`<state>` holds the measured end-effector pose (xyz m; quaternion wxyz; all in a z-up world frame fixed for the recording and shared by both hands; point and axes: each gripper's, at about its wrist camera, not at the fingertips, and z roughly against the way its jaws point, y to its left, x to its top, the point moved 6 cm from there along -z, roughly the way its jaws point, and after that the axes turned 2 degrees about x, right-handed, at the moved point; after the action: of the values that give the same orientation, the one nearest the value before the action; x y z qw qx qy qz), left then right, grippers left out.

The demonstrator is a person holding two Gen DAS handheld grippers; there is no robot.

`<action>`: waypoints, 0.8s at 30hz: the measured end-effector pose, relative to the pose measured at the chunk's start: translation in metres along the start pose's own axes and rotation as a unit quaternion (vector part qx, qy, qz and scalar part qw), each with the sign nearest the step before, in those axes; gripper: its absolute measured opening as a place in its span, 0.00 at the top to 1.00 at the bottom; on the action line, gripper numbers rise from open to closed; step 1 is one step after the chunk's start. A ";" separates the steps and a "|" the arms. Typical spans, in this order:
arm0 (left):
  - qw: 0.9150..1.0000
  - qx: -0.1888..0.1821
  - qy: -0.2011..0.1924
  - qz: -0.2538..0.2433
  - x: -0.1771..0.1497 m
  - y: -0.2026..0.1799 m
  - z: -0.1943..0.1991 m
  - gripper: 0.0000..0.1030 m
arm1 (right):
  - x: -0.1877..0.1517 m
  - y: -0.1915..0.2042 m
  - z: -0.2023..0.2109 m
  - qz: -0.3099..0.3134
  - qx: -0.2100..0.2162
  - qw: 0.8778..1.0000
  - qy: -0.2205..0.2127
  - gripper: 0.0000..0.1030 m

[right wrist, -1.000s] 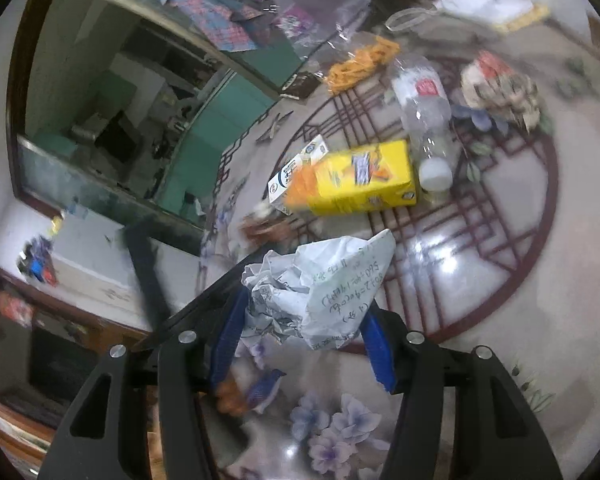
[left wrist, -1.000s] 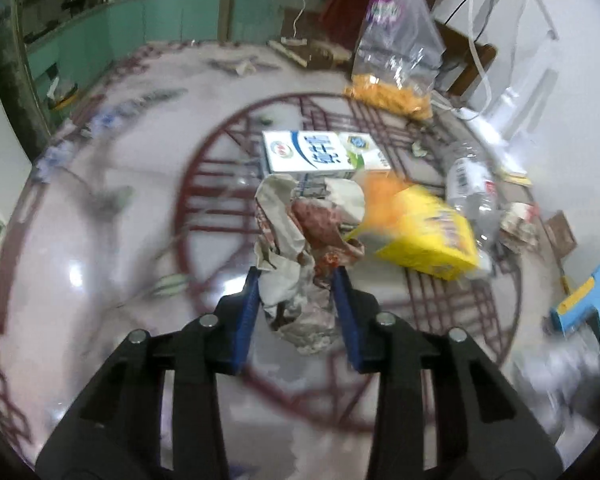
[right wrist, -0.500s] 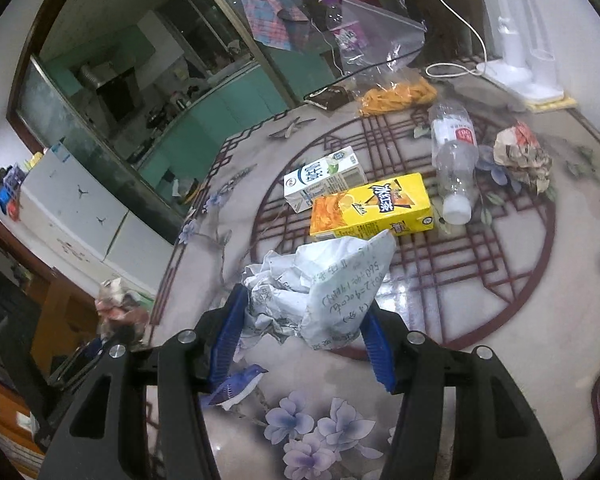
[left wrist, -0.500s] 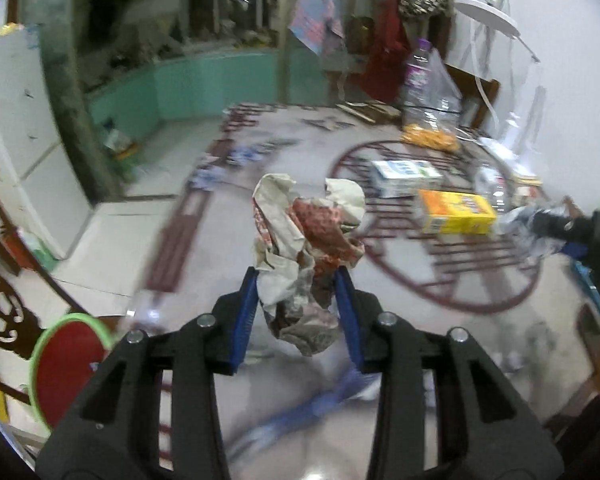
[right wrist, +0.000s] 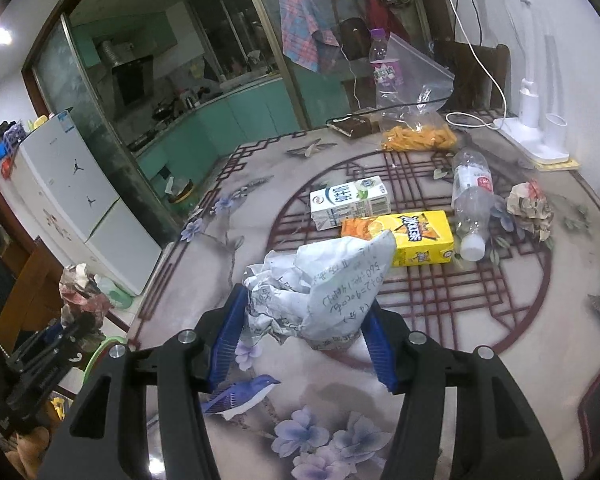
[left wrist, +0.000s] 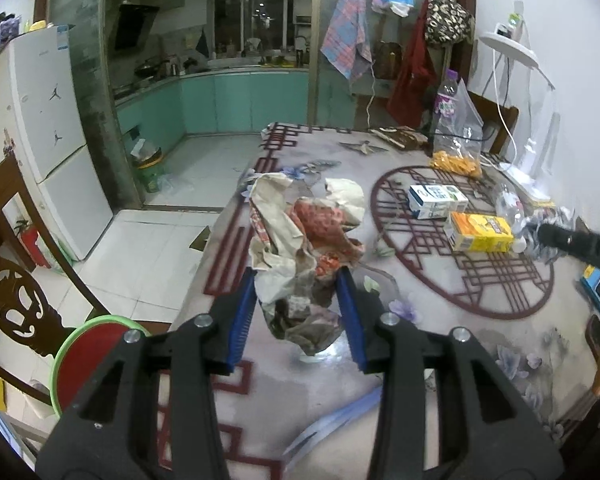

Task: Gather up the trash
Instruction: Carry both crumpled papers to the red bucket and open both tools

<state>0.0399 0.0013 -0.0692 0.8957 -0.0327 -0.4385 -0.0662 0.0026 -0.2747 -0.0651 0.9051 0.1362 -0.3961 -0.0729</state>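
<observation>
The left tongs (left wrist: 296,312) pinch a crumpled brown wrapper (left wrist: 304,240) above the desk (left wrist: 440,320) edge. The right tongs (right wrist: 304,332) pinch a crumpled white paper (right wrist: 324,280). At one o'clock lie a yellow carton (right wrist: 412,236), then a milk carton (right wrist: 348,200).

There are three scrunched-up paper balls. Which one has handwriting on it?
The white crumpled paper held in the right gripper. The left gripper holds a brown and red wrapper, and the printed paper wad lies on the table.
</observation>
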 end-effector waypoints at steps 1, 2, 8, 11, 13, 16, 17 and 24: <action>1.000 0.000 -0.003 0.006 0.001 0.004 0.002 0.62 | -0.003 0.003 -0.001 -0.001 0.002 1.000 0.002 0.46; 1.000 0.001 -0.007 0.010 0.002 0.008 0.005 0.62 | -0.005 0.006 -0.001 -0.001 0.004 1.000 0.002 0.46; 0.999 0.008 -0.011 0.029 0.003 0.024 0.009 0.62 | -0.022 0.035 -0.003 0.030 0.001 1.000 0.000 0.46; 0.999 0.007 -0.008 0.038 0.002 0.032 0.009 0.62 | -0.029 0.048 -0.005 0.036 0.015 0.999 0.002 0.46; 0.999 0.008 -0.008 0.042 0.001 0.037 0.010 0.62 | -0.032 0.057 -0.006 0.043 0.019 0.999 0.002 0.46; 0.999 0.011 -0.006 0.048 0.001 0.045 0.011 0.62 | -0.038 0.074 -0.010 0.057 0.028 0.998 0.008 0.46; 0.999 0.012 -0.005 0.051 0.000 0.048 0.011 0.62 | -0.039 0.078 -0.011 0.060 0.030 0.998 0.009 0.46; 0.996 0.032 0.001 0.082 -0.006 0.078 0.013 0.62 | -0.048 0.111 -0.019 0.078 0.050 0.996 0.017 0.46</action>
<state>0.0379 0.0809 -0.0656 0.8993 -0.0398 -0.4350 0.0215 -0.0134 -0.1541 -0.0776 0.9068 0.1508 -0.3932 0.0202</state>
